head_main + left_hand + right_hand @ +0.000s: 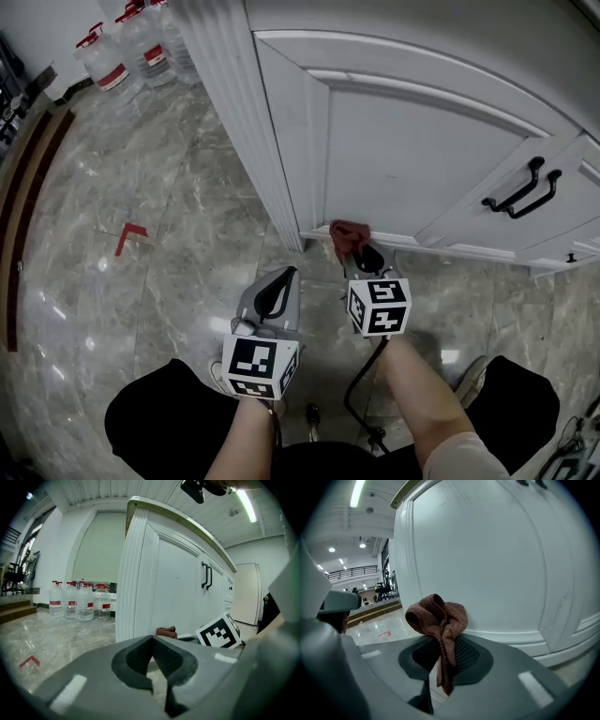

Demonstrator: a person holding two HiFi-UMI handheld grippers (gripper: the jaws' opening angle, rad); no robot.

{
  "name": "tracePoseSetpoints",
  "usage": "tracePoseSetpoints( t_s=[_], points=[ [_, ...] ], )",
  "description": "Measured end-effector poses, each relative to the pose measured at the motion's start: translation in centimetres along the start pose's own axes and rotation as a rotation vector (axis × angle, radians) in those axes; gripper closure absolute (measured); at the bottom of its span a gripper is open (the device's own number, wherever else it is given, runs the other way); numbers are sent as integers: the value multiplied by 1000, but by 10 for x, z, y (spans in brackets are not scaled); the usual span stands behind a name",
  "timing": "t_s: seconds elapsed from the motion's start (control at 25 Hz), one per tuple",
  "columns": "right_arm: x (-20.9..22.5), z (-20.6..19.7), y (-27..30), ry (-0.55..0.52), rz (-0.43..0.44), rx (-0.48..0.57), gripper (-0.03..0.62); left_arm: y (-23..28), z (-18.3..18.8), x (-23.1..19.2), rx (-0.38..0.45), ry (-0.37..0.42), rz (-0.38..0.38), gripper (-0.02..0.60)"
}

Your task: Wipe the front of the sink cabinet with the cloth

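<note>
The white sink cabinet (403, 159) fills the upper right of the head view, its panelled door (497, 564) close ahead in the right gripper view. My right gripper (361, 253) is shut on a reddish-brown cloth (349, 236), whose bunched end (438, 616) rests against the bottom rail of the door. My left gripper (278, 284) hangs to the left and lower, above the floor, shut with nothing between its fingers (161, 656). From the left gripper view the cloth (165, 631) and the right gripper's marker cube (219, 631) show beside the cabinet's fluted corner post (133, 573).
Black door handles (520, 187) sit on the cabinet at right. Several water bottles (127, 42) stand on the marble floor (141, 272) at the far left, near a red floor mark (129, 234). My knees and a cable (361, 403) are below.
</note>
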State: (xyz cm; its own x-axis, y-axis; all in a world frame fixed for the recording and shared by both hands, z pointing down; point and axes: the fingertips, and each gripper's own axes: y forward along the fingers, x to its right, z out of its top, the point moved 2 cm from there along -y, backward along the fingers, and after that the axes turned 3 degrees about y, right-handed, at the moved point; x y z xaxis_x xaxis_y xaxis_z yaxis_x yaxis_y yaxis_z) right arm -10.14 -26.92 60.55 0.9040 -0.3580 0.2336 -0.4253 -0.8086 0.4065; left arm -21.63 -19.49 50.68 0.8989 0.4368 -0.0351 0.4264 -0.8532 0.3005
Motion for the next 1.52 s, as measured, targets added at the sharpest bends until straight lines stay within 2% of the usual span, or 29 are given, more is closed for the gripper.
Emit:
tracePoseSetpoints(
  t_s=[0.16, 0.32, 0.6, 0.76, 0.88, 1.0, 1.28, 1.4, 1.52],
  points=[
    [31, 0, -20, 24, -48, 0, 502, 14, 4, 25, 5, 6, -43, 580],
    [67, 2, -42, 31, -107, 5, 501, 27, 6, 48, -8, 44, -84, 580],
    [115, 3, -73, 51, -197, 9, 500, 33, 9, 65, -10, 47, -98, 580],
    [118, 1, -79, 62, -199, 7, 502, 34, 12, 71, -7, 48, -98, 580],
    [108, 12, -94, 111, -156, 44, 502, 35, 17, 78, 6, 16, -84, 580],
    [94, 37, -128, 143, -106, 133, 502, 32, 34, 95, 50, 13, -83, 580],
    [103, 141, -222, 32, -88, 368, 502, 25, 110, 174, 210, 97, -155, 580],
    [108, 184, -256, -24, -75, 430, 502, 13, 138, 196, 268, 69, -159, 580],
    [108, 220, -281, -114, -63, 477, 503, 5, 151, 213, 293, 59, -150, 580]
  ],
)
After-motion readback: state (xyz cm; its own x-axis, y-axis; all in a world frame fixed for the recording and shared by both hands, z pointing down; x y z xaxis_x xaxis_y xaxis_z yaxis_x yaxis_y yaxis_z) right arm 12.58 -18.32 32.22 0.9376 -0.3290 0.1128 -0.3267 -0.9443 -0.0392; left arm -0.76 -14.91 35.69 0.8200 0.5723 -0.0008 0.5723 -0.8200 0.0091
